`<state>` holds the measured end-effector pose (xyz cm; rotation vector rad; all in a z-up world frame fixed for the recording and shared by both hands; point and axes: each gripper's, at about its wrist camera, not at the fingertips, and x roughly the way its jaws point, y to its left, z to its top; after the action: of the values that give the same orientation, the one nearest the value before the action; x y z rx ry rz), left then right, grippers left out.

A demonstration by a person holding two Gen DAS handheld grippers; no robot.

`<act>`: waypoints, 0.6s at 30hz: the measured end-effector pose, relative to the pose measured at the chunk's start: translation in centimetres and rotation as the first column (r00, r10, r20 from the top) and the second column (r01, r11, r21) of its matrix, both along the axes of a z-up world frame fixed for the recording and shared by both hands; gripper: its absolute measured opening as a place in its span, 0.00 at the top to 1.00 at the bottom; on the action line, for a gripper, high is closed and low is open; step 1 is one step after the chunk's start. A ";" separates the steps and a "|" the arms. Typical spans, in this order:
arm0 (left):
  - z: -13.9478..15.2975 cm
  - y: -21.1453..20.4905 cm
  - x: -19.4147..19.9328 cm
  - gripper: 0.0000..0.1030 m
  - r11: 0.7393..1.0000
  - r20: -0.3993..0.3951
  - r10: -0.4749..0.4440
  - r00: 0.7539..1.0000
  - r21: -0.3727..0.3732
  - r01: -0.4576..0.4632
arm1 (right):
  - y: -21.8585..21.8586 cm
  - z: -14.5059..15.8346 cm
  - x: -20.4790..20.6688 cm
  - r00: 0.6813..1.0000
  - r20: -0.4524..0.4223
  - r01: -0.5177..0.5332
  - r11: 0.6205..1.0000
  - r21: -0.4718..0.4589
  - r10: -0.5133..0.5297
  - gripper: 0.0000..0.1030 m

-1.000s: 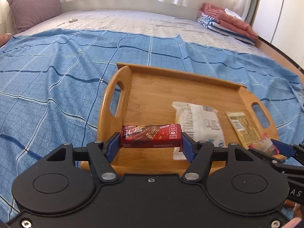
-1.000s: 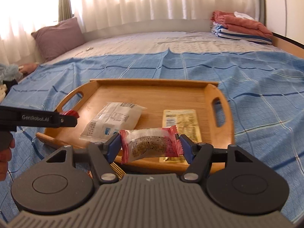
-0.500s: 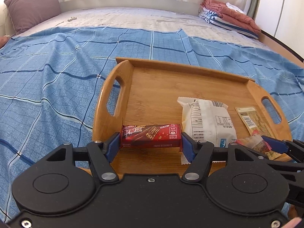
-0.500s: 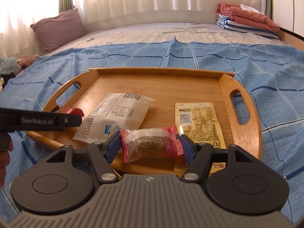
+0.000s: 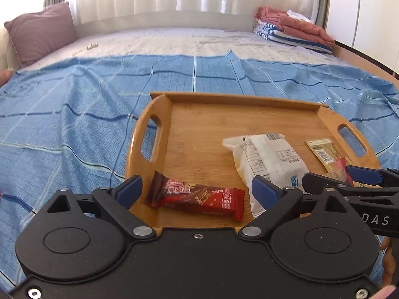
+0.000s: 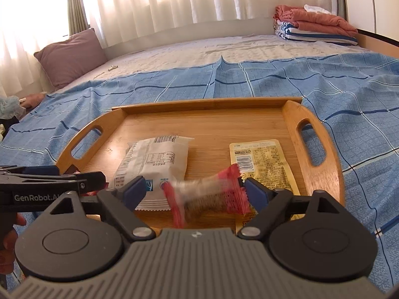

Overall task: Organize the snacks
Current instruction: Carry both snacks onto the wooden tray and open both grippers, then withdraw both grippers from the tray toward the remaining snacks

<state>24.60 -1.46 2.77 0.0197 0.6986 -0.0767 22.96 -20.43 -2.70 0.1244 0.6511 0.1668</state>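
Your left tongs [image 5: 197, 190] are spreading, red bar [image 5: 199, 198] lying free on the tray [image 5: 147, 134]; right tongs [image 6: 193, 190] spreading too, pink packet [image 6: 209, 195] blurred, seemingly loose.

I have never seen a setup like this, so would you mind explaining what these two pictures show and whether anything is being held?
There is no robot here: a person holds a two-finger gripper in each hand, and each gripper carries a wide-angle camera looking forward along its fingers. One picture comes from the left gripper, the other from the right gripper; each also catches the other tool at its edge.

Ahead is a wooden tray on a bed with a blue checked sheet. On the tray lie a white packet and a yellow packet.

Both sets of jaws are opening. The red chocolate bar lies between the left fingers, no longer pinched. The pink-wrapped snack is blurred and tilted between the right fingers, apparently dropping free.
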 end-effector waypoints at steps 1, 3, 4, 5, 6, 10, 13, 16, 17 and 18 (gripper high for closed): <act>0.2 0.0 -0.2 0.06 1.000 0.007 -0.006 1.000 0.005 0.006 | -0.1 0.1 -0.1 1.000 0.002 -0.001 1.000 0.005 0.001 0.11; 0.5 0.2 -0.7 0.04 1.000 0.009 -0.006 1.000 0.003 0.005 | -0.3 0.3 -0.5 1.000 0.005 -0.002 1.000 0.011 0.002 0.10; 0.6 0.3 -0.9 0.04 1.000 0.007 -0.005 1.000 -0.001 0.005 | -0.3 0.4 -0.7 1.000 0.008 -0.002 1.000 0.011 0.002 0.10; 0.7 0.5 -1.2 0.04 1.000 0.008 -0.006 1.000 -0.007 0.006 | -0.4 0.5 -0.9 1.000 0.009 -0.003 1.000 0.011 0.003 0.10; 0.8 0.7 -1.5 0.04 1.000 0.010 -0.007 1.000 -0.013 0.007 | -0.4 0.5 -1.0 1.000 0.011 -0.004 1.000 0.012 0.004 0.10; 1.1 1.3 -3.0 0.03 1.000 0.021 -0.012 1.000 -0.029 0.013 | -0.7 0.8 -1.8 1.000 0.014 -0.009 1.000 0.014 0.009 0.07; 1.4 1.7 -3.9 0.03 0.999 0.025 -0.015 1.000 -0.039 0.016 | -0.8 1.1 -2.4 0.999 0.034 -0.012 1.000 -0.011 0.012 0.05; 1.6 2.0 -4.9 0.03 0.999 0.030 -0.017 0.999 -0.051 0.018 | -1.2 1.4 -2.9 0.999 0.043 -0.010 1.000 -0.015 0.011 0.04; 1.7 2.1 -5.2 0.03 0.998 0.034 -0.020 0.999 -0.051 0.022 | -1.3 1.4 -3.1 0.999 0.043 -0.010 1.000 -0.009 0.010 0.04; 1.8 2.1 -5.6 0.03 0.998 0.038 -0.025 0.999 -0.050 0.027 | -1.4 1.5 -3.3 0.999 0.044 -0.010 1.000 -0.005 0.010 0.04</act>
<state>19.02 0.63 4.56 -0.0180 0.6592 -0.1184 19.65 -21.84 -1.20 0.1127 0.6081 0.1773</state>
